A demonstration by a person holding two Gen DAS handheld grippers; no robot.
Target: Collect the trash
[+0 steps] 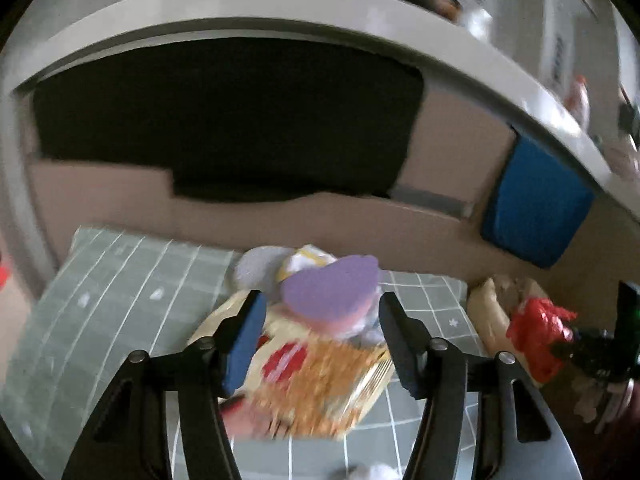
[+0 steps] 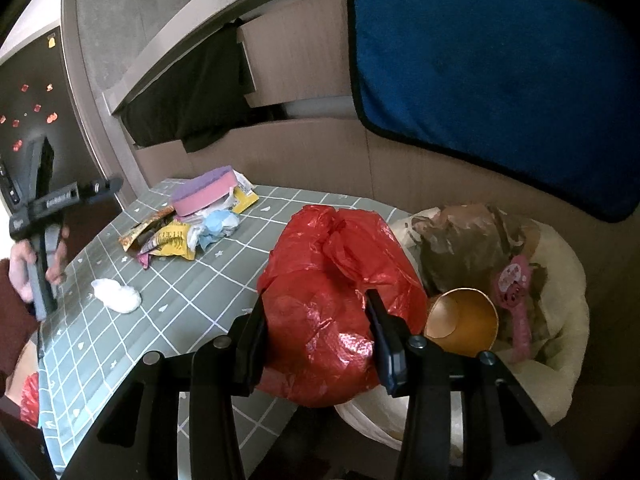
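A pile of trash lies on the green grid tablecloth (image 2: pixel 168 292): snack wrappers (image 2: pixel 164 236), a purple-pink sponge (image 2: pixel 204 194) and blue-white tissue (image 2: pixel 218 224). In the left wrist view my left gripper (image 1: pixel 320 328) is open above an orange-yellow wrapper (image 1: pixel 320 376), with the sponge (image 1: pixel 332 292) just beyond the fingertips. My right gripper (image 2: pixel 316 332) has its jaws around a red plastic bag (image 2: pixel 340 280) at the table's right edge. A white tissue wad (image 2: pixel 118 296) lies apart from the pile.
A cream bag (image 2: pixel 560 280) to the right holds brown paper, a gold paper cup (image 2: pixel 460 320) and a pink item. A blue towel (image 2: pixel 500 80) hangs on the wall behind. A dark cloth (image 2: pixel 188 108) hangs under the counter. The left gripper's handle (image 2: pixel 44 216) shows at left.
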